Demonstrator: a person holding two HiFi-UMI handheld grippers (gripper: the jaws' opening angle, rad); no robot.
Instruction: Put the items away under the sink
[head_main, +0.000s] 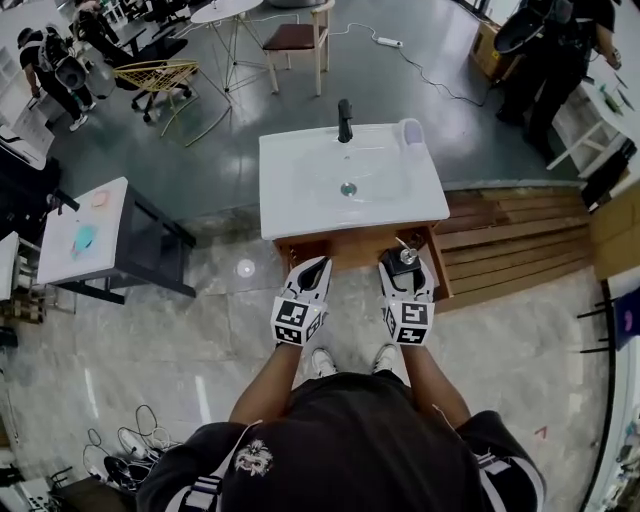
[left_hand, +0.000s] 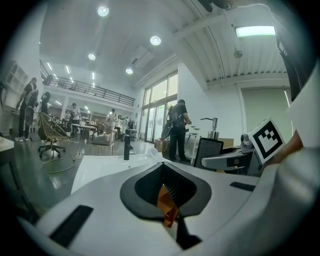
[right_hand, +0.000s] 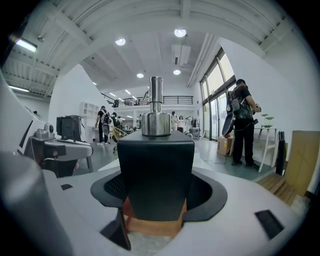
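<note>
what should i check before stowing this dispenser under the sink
1. Grip on dispenser: ok, right gripper has its fingers closed on the black body.
2. Is the dispenser upright: ok, pump on top.
3. Is the left gripper free: ok, fingers together, nothing between.
4. Is the cabinet open: cannot tell, its front is hidden from above.
5. Is the sink top emptied: not ok, a bottle stands at its back right corner.

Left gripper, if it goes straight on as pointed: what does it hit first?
Most likely the wooden cabinet front just under the white sink rim; the left gripper points at it from close by. Depth is hard to judge.
</note>
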